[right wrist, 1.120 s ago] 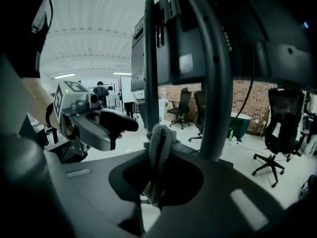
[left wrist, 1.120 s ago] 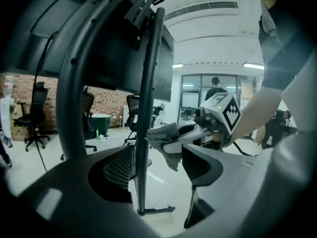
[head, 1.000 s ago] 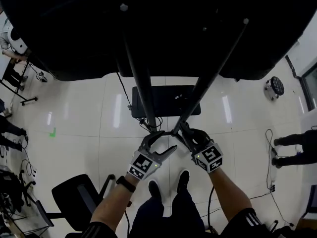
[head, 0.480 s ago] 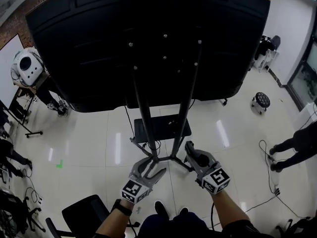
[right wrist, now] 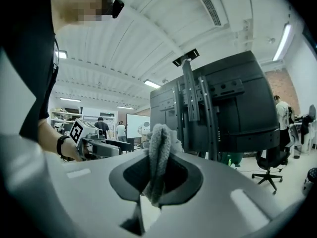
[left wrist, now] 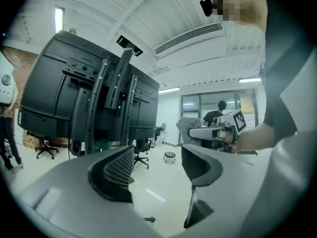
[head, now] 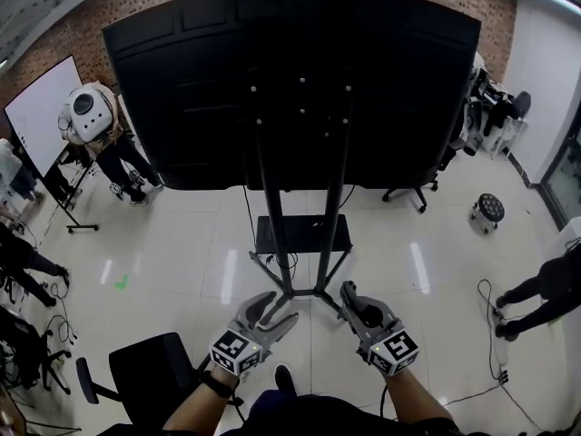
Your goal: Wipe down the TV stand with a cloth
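Observation:
The black TV stand (head: pixel 270 216) rises on two poles from a low shelf (head: pixel 302 233) and carries a big black TV (head: pixel 290 80), seen from behind. Both grippers hover over the floor just short of the stand's feet. My left gripper (head: pixel 272 307) is open with nothing between its jaws, as the left gripper view (left wrist: pixel 157 170) confirms. My right gripper (head: pixel 349 293) is shut on a grey cloth (right wrist: pixel 158 157), which sticks up between the jaws. The stand's poles (right wrist: pixel 198 108) stand ahead of it in the right gripper view.
A black office chair (head: pixel 150 371) stands at the lower left. A whiteboard (head: pixel 41 116) and a white robot (head: pixel 88 112) are at the far left. At the right are a small stool (head: pixel 490 209), a person's legs (head: pixel 545 293) and a floor cable (head: pixel 486 289).
The head view has lifted and pulled back, so the whole TV and stand now show. Both grippers have come away from the poles' base, toward me; the cloth stays gripped.

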Available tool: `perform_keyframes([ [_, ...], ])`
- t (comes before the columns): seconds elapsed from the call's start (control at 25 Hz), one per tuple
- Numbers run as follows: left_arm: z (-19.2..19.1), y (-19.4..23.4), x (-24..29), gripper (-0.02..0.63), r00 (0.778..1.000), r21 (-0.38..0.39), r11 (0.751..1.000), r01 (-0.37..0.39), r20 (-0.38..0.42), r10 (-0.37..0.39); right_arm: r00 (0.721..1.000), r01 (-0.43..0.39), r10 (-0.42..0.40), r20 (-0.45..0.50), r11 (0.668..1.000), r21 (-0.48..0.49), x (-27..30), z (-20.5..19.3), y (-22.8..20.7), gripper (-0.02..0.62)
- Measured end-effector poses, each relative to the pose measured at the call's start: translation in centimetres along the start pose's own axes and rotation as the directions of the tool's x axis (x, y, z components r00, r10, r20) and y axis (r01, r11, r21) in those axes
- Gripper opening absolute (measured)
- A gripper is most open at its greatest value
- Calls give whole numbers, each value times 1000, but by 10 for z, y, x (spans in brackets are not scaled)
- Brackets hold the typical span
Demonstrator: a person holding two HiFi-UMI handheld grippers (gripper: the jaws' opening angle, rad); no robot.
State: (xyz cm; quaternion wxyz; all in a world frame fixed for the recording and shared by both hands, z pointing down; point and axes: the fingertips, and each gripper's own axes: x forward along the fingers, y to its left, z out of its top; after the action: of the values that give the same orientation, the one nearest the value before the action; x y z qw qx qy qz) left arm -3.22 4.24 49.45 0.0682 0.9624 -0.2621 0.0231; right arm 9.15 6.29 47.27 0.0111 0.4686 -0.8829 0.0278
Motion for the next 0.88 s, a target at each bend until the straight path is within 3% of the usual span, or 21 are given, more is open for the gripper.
perform_keyframes([
  [0.36,-15,-80,-45,316,999,3,999,-36,-24,36,996,-88,88,-1,993,75,-66,-10,50,26],
  [0.6,-17,-92,-72,318,999,36,998,-45,-6,45,998,-70,70,-1,998,0,-76,4,72,26],
  [0.88,7,-84,-100,316,998,79,996,-48,38,45,998,-62,63,24,998,-6,-75,26,98,26],
])
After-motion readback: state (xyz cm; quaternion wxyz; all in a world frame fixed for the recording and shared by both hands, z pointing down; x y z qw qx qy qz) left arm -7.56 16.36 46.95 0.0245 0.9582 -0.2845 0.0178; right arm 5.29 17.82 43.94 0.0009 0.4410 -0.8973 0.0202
